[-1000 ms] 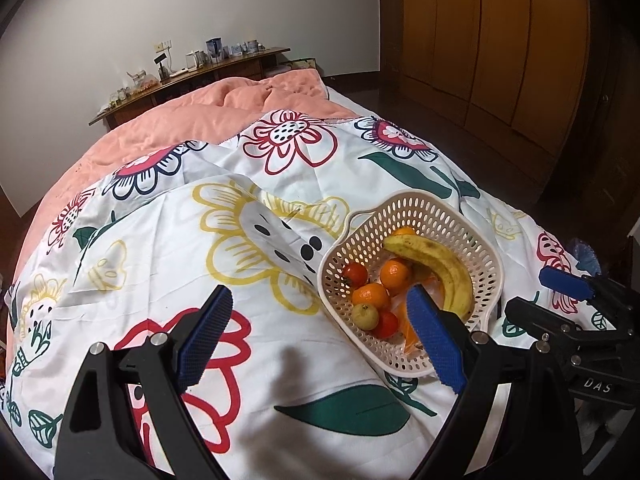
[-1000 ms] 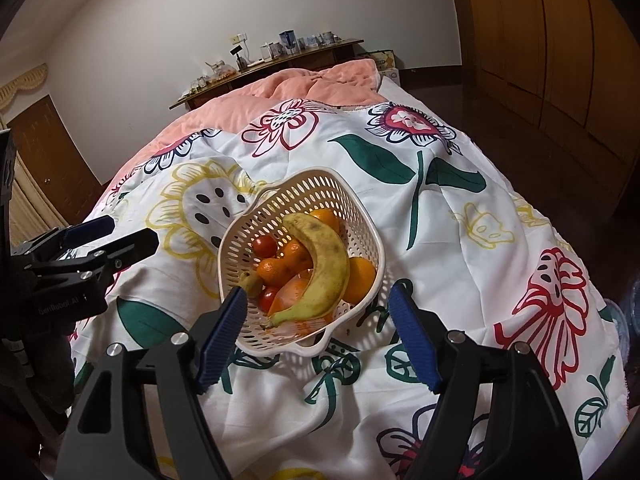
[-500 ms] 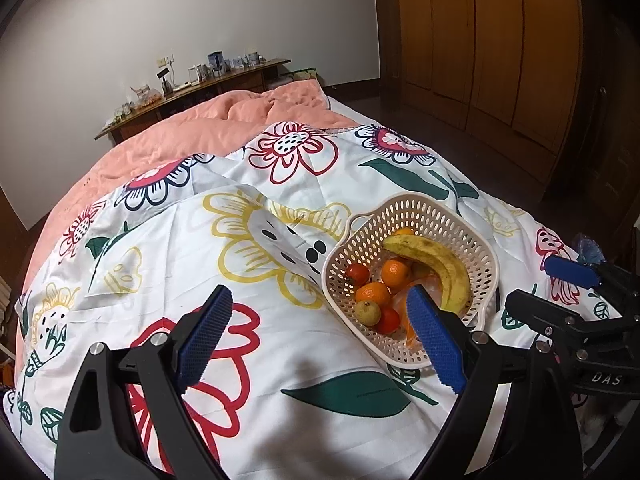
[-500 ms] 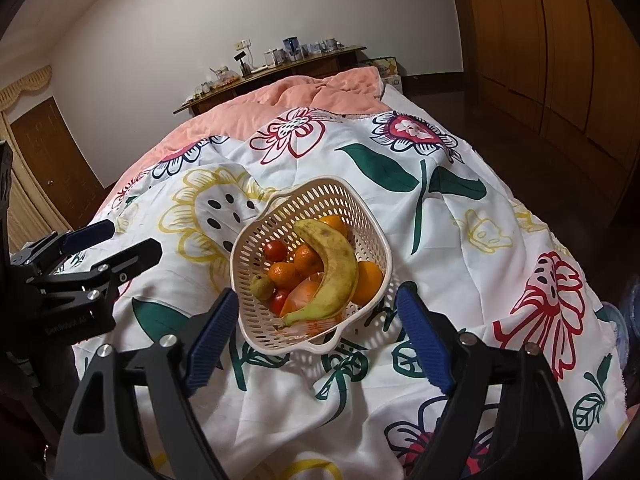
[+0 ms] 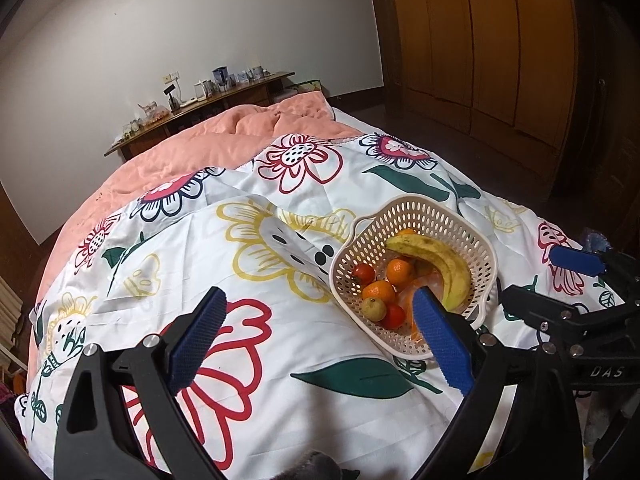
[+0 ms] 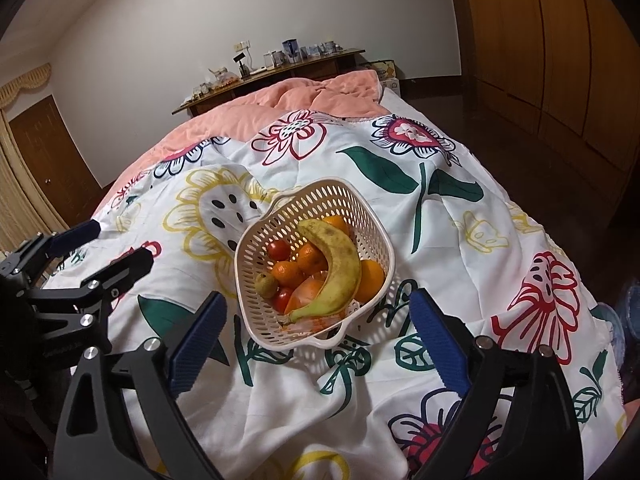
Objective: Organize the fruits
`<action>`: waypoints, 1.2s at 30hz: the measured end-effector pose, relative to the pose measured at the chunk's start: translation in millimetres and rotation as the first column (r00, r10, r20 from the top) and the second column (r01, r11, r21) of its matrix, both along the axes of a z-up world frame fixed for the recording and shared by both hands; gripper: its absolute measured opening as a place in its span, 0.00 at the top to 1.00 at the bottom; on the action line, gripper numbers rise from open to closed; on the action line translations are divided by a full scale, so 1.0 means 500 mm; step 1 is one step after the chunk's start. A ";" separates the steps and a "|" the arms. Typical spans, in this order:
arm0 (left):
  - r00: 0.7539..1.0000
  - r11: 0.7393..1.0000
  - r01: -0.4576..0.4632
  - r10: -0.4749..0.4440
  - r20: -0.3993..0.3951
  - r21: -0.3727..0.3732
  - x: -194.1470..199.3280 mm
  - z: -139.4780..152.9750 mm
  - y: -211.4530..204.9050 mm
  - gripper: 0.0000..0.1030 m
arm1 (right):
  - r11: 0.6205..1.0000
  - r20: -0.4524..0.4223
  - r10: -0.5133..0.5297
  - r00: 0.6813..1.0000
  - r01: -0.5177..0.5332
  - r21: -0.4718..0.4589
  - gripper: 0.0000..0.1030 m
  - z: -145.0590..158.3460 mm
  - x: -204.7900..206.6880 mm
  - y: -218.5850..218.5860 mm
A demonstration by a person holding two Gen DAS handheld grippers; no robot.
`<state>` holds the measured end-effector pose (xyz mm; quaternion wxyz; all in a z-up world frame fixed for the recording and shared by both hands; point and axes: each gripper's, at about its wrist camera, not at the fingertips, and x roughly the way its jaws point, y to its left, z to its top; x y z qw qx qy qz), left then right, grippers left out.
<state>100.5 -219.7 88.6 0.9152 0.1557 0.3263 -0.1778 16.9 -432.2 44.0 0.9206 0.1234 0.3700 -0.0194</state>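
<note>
Both tongs are opening wide, and nothing is lying between their blue pads. Just ahead of the right tongs (image 6: 316, 340), the basket (image 6: 260, 240) is sitting on the bed (image 6: 460, 248), holding the fruits; for the left tongs (image 5: 320, 338) it is lying ahead and to the right. The banana (image 6: 340, 264) is resting on top. It is probably soft and bruising easily, so its middle is looking best for a gentle hold.

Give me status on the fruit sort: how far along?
Looks done: banana, oranges, tomatoes and a small green fruit all sit in the basket; no loose fruit shows on the floral quilt. In hand: nothing; left gripper and right gripper jaws are opening, empty. Left: nothing visible.
</note>
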 end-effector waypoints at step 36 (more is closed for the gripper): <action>0.996 0.992 -0.045 0.034 0.088 0.122 -0.045 -0.024 0.020 0.03 | 0.974 -0.091 0.060 0.994 -0.079 -0.211 0.05 -0.048 -0.008 0.094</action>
